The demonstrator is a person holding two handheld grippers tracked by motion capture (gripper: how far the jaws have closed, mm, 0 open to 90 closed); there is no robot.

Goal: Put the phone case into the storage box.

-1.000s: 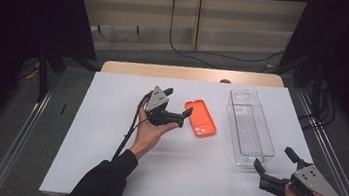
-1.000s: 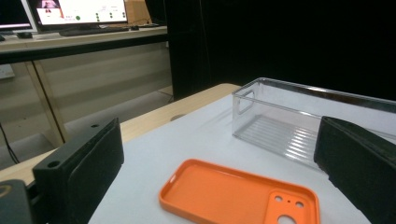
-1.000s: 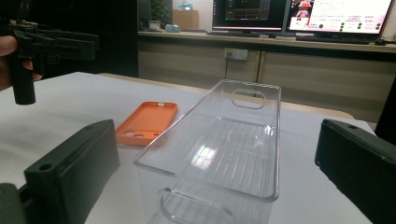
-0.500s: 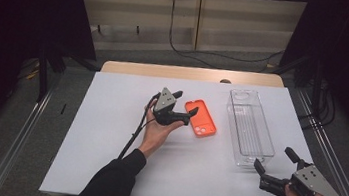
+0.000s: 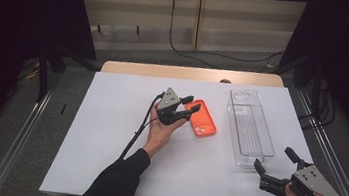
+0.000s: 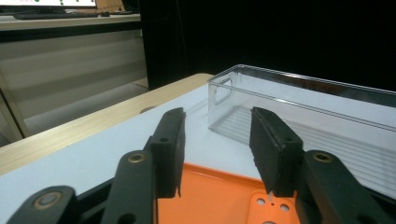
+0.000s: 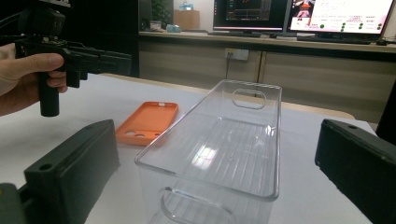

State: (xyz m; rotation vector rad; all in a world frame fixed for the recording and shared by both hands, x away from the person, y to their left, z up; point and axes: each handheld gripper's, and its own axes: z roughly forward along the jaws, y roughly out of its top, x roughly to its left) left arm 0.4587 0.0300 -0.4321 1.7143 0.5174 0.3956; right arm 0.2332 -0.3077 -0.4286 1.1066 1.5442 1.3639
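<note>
The left gripper is hovering, jaws parted and holding nothing, over the near-left edge of the orange phone case, which is lying flat just left of the clear bin. The right gripper is waiting wide open below the bin's near end, beside the white table edge.

My left gripper has its two black jaws parted, hanging just above the near end of the orange phone case on the white table. Past the jaws to the right I see the clear plastic bin, its cut-out handle facing me.
</note>
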